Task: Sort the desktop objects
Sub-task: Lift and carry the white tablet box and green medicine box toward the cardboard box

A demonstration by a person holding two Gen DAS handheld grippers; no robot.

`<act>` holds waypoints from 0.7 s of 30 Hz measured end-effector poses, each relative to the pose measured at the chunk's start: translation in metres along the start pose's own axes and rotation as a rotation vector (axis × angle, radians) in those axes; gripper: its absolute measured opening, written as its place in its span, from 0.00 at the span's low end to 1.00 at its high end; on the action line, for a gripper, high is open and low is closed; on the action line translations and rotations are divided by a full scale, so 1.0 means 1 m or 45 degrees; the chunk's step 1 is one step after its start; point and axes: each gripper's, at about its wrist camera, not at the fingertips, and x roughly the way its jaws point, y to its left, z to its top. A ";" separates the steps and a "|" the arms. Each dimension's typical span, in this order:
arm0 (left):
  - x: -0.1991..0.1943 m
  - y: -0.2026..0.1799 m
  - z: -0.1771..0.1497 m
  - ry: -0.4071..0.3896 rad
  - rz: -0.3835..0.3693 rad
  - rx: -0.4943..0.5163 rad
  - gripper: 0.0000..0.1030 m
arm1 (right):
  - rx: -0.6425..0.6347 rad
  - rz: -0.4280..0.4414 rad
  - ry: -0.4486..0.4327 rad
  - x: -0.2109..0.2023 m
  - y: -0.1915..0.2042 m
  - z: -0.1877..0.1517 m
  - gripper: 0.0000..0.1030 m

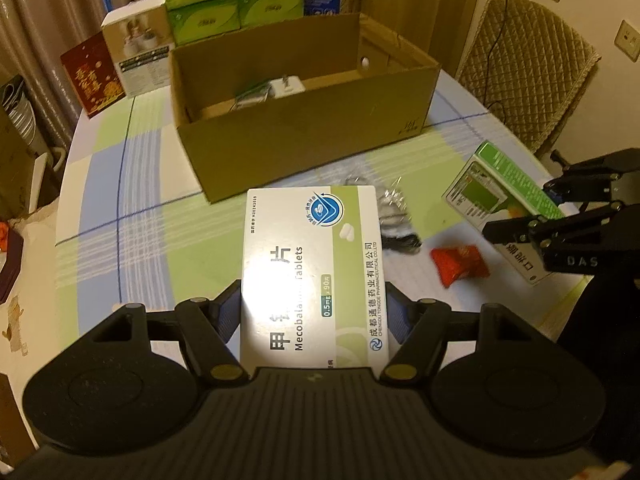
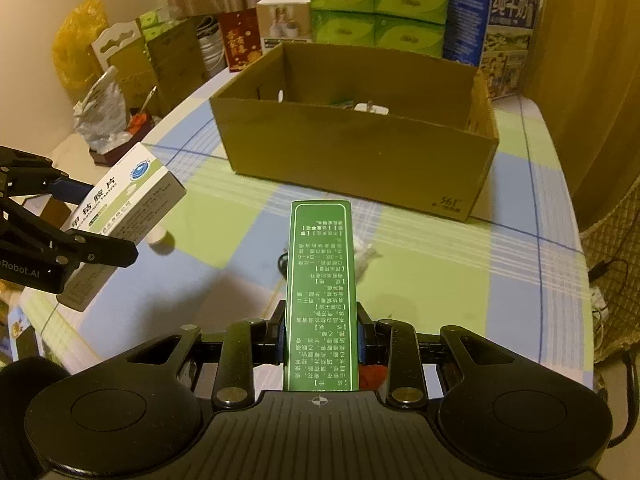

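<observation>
- left gripper — matte black body, ribbed centre, two round discs, brass-coloured pivot screws, blue pads inside the jaws
- right gripper — same black build, white crosshair mark

Light: you worked under warm, yellowish indoor lighting, fairly dim overall.
Glare: a bright patch washed out the print on your white tablet box in the left wrist view.
Shadows: soft ones lay inside the cardboard box and along its near wall.
Distortion: both fisheye views bowed the table edge and darkened the corners.
Focus: your far clutter looked soft, and the clear wrapper was smeared, perhaps by compression.
</observation>
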 end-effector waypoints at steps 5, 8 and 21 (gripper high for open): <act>-0.001 -0.007 0.021 -0.031 -0.013 0.010 0.65 | 0.001 -0.012 -0.023 -0.009 -0.010 0.012 0.27; -0.001 -0.009 0.037 -0.045 -0.020 0.015 0.65 | -0.006 -0.023 -0.039 -0.013 -0.016 0.023 0.27; 0.020 -0.008 0.110 -0.078 -0.026 0.041 0.65 | -0.057 -0.053 -0.100 -0.013 -0.052 0.093 0.27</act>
